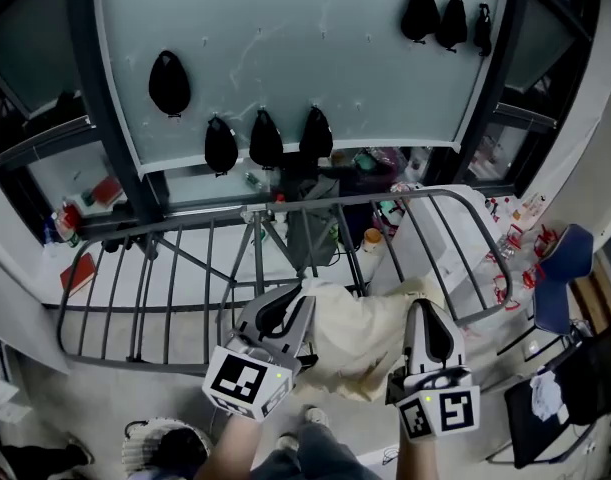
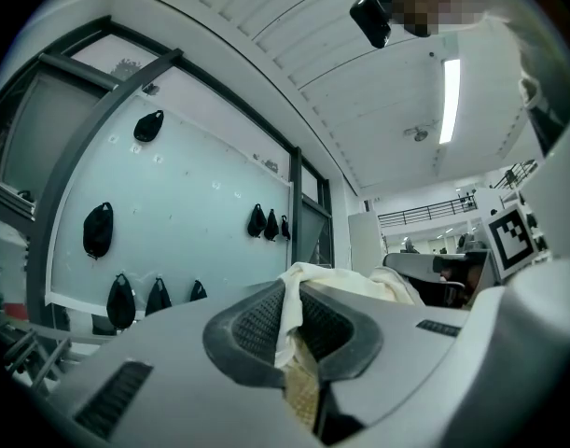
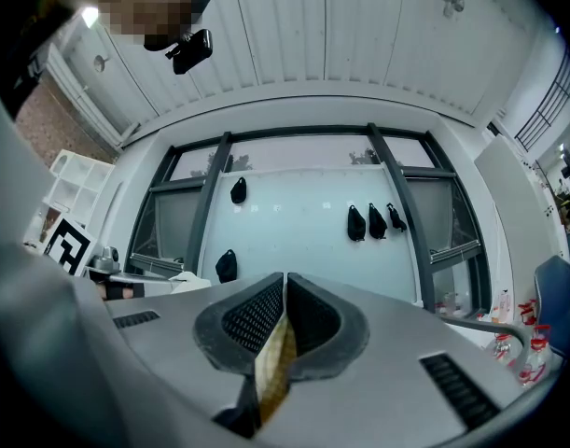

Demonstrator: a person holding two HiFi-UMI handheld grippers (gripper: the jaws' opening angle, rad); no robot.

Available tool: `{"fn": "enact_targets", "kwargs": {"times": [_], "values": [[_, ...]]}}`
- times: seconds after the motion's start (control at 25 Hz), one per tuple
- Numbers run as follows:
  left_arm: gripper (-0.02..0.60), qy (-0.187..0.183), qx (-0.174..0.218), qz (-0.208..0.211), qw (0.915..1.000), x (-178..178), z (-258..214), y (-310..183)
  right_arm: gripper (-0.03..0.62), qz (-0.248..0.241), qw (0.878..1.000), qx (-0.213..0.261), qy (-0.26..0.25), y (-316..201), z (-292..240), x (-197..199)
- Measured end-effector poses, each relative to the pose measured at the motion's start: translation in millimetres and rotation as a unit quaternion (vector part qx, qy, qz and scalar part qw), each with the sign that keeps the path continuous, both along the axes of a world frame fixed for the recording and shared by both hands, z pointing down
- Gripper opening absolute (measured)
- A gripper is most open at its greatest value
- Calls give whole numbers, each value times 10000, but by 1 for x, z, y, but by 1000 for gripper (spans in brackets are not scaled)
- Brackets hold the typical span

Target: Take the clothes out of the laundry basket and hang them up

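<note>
A cream garment (image 1: 360,333) hangs spread between my two grippers, just in front of the near rail of a grey metal drying rack (image 1: 185,230). My left gripper (image 1: 291,306) is shut on the garment's left edge; in the left gripper view the cloth (image 2: 308,278) bunches out from between the pads (image 2: 257,325). My right gripper (image 1: 426,316) is shut on the right edge, and a thin fold of the cloth (image 3: 275,362) shows in its closed jaws. A pale woven basket (image 1: 155,446) sits on the floor at the lower left, its inside hidden.
Behind the rack stands a glass wall with several black pouches (image 1: 265,138) hung on it. Bottles and clutter (image 1: 385,168) lie beyond the rack's far side. A blue chair (image 1: 565,263) and a dark seat with a white rag (image 1: 547,396) are at the right.
</note>
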State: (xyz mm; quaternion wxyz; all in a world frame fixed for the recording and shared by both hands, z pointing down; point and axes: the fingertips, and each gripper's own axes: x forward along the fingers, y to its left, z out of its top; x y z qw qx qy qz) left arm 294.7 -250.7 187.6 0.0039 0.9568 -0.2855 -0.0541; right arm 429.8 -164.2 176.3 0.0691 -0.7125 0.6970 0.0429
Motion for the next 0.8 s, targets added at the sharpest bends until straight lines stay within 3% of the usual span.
{"fn": "enact_targets", "kwargs": {"times": [0.44, 0.8], "values": [[40, -88, -165, -229, 9996, 33, 22, -91, 15, -259, 9994, -199, -61, -104, 18, 38], [40, -23, -163, -473, 9987, 70, 10, -171, 15, -507, 9984, -223, -123, -192, 9, 81]]}}
